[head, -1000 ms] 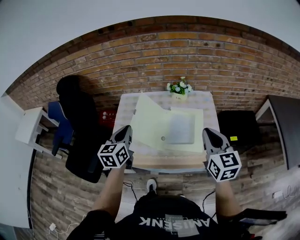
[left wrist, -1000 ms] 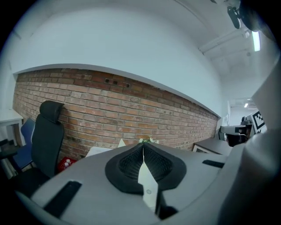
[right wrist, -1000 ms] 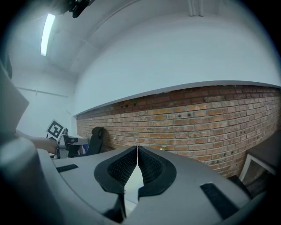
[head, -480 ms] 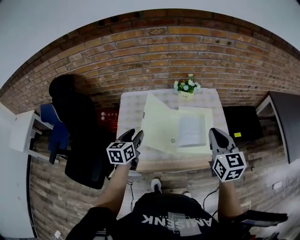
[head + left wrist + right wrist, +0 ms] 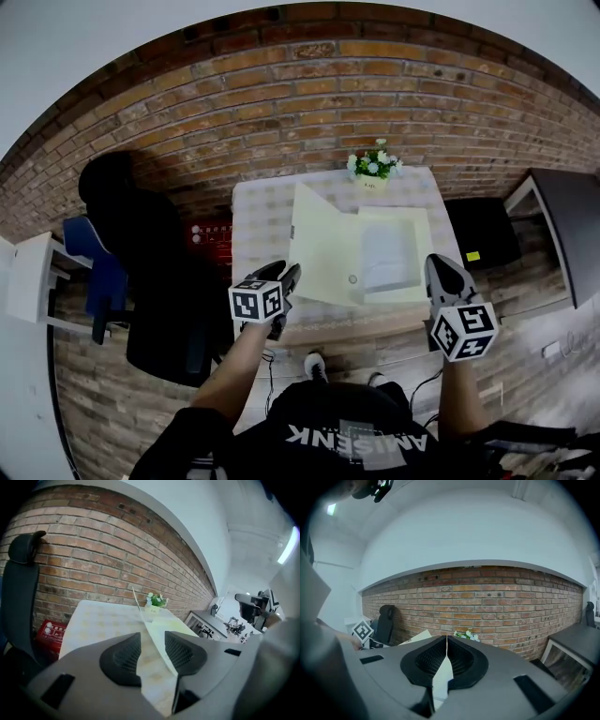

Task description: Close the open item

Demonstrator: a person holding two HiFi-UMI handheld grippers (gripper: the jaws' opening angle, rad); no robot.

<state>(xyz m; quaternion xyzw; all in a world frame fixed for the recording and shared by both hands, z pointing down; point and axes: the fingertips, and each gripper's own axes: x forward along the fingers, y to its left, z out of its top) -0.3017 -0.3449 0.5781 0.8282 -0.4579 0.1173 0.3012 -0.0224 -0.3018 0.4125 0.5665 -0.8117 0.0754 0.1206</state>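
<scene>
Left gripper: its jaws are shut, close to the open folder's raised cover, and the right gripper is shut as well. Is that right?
No. The left gripper has its jaws apart, pressing on nothing, as the left gripper view shows. It is close to the raised cover of the open folder, and the right gripper is shut.

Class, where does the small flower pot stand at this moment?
In the head view, the flower pot stands at the far edge of the table, slightly right of its middle, just beyond the open folder and close to the brick wall.
</scene>
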